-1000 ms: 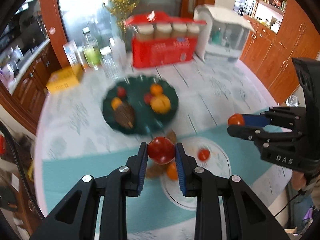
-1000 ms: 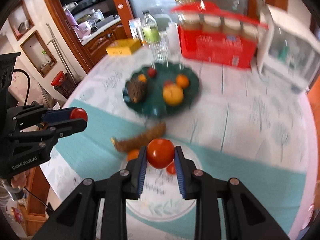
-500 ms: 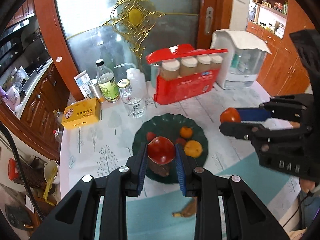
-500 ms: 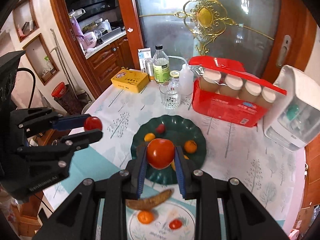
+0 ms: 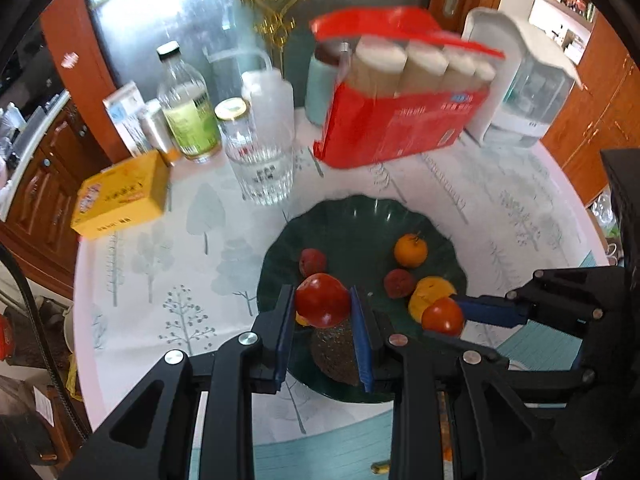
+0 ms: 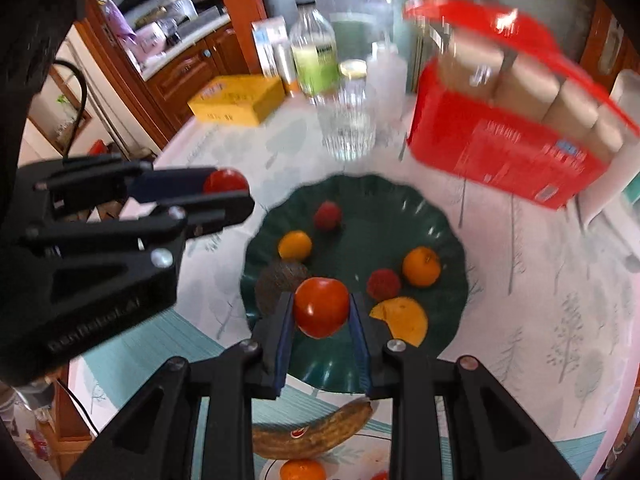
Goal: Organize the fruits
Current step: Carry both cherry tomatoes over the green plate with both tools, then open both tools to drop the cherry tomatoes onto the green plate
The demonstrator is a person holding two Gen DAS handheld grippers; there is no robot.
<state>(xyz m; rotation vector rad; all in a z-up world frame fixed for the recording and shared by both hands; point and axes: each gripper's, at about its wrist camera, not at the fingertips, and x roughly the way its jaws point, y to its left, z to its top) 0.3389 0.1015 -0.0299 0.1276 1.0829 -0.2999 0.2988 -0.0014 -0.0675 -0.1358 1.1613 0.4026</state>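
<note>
My left gripper (image 5: 322, 307) is shut on a red tomato (image 5: 322, 305) and holds it over the near left part of the dark green plate (image 5: 352, 216). My right gripper (image 6: 321, 309) is shut on a second red tomato (image 6: 321, 306) over the plate's near rim (image 6: 360, 188). The plate holds two oranges (image 6: 421, 266), two small red fruits (image 6: 383, 284), a yellow fruit (image 6: 402, 318) and a brown rough fruit (image 6: 276, 280). Each gripper shows in the other's view, the right one (image 5: 443, 316) and the left one (image 6: 226, 184).
A brown banana (image 6: 316, 428) and an orange (image 6: 302, 470) lie on a white plate below the right gripper. Behind the green plate stand a glass (image 5: 260, 172), bottles (image 5: 186, 116), a yellow box (image 5: 120, 196), a red jar carton (image 5: 400, 120) and a white appliance (image 5: 524, 92).
Both grippers have come down and forward toward the green plate, each still holding its tomato. The plate now looks larger and closer, and the two grippers are nearer each other.
</note>
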